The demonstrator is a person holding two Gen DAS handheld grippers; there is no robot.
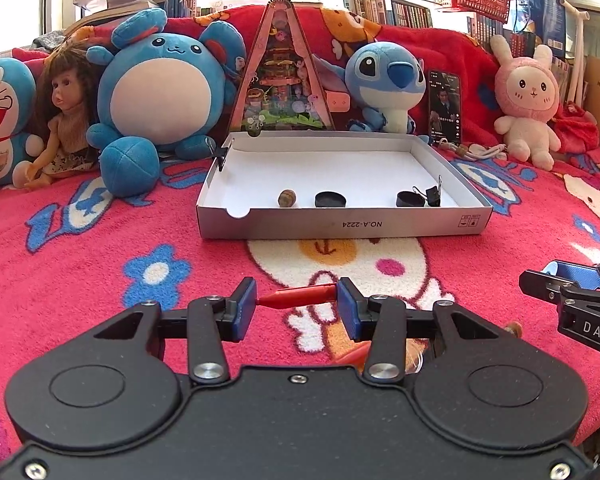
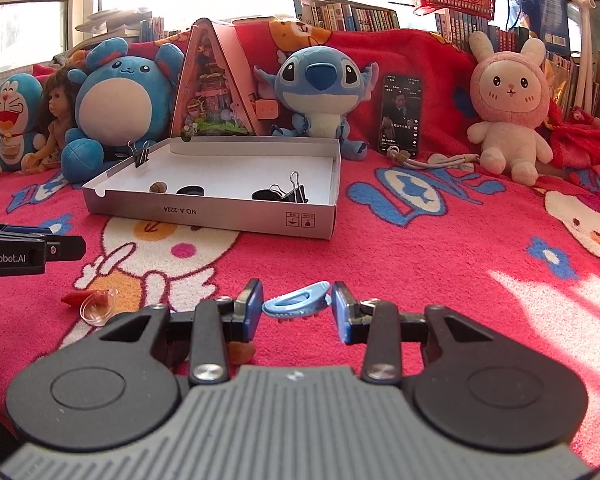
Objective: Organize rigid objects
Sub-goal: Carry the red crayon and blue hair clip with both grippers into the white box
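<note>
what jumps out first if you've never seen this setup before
The row of plush toys along the back: a round blue one at left, Stitch in the middle, a pink bunny at right. In front of them, on the loud red cartoon blanket, sits an open white box with small dark items. Nearest, the left claw brackets a red piece, the right claw a blue clip.

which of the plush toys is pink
The rabbit plush at the far right, beside the phone; the Doraemon, round mouse and Stitch plushes are all blue.
</note>
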